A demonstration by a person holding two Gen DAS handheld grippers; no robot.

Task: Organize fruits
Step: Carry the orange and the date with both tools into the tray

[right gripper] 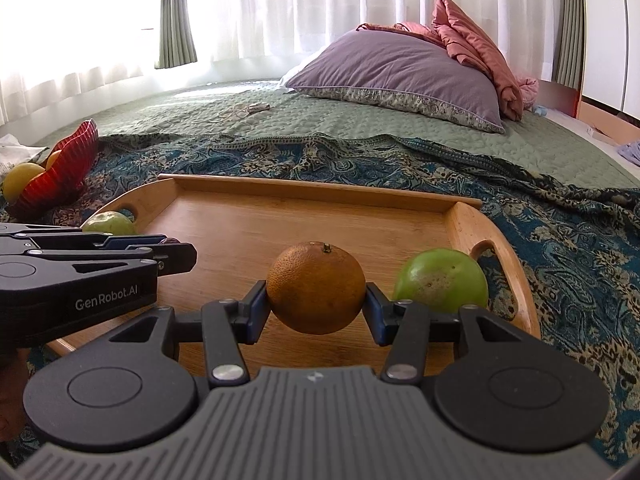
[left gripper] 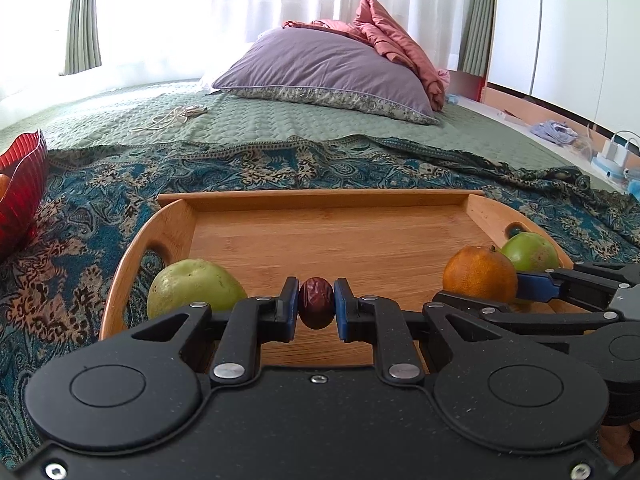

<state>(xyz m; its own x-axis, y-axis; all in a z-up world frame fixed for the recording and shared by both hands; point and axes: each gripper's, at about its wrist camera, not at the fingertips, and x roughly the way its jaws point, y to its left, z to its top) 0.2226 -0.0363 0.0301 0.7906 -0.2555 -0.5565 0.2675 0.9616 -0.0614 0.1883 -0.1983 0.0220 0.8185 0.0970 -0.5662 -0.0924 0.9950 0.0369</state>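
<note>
Fruit sits on and above a wooden tray [left gripper: 328, 236] that lies on a patterned blue throw [left gripper: 80, 264] spread over a bed. We hold one set of tongs in each hand. Our left tongs [left gripper: 316, 303] are clamped on a small dark red date [left gripper: 316, 302], pinched between the blue pads over the tray's near edge. Our right tongs [right gripper: 316, 294] are clamped on an orange [right gripper: 316, 287], stem end up, also over the tray. A green guava [right gripper: 440, 280] lies on the tray just right of the orange, near the right handle cutout. A second green guava [left gripper: 194, 290] lies at the tray's left side, beside the left handle. A red ribbed bowl [right gripper: 66, 164] stands on the throw well left of the tray, with yellow and orange fruit inside. Farther back on the bed lie a purple pillow [right gripper: 400, 70] and a bundled pink quilt [right gripper: 476, 46].
</note>
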